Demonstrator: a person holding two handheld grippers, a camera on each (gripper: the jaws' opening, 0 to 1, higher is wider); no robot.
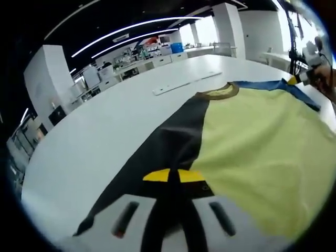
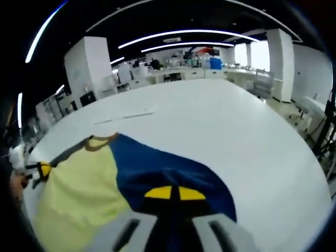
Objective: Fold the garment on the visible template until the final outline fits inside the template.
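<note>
Both tongs pinch opposite garment [image 1: 252,142] sleeves: left [image 1: 174,176] black, right [image 2: 175,193] blue; table [image 2: 252,136] bare beyond.

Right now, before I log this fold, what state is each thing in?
Garment: spread on the table, black side and blue side each gripped.
Left gripper: shut on the black side.
Right gripper: shut on the blue side.
</note>
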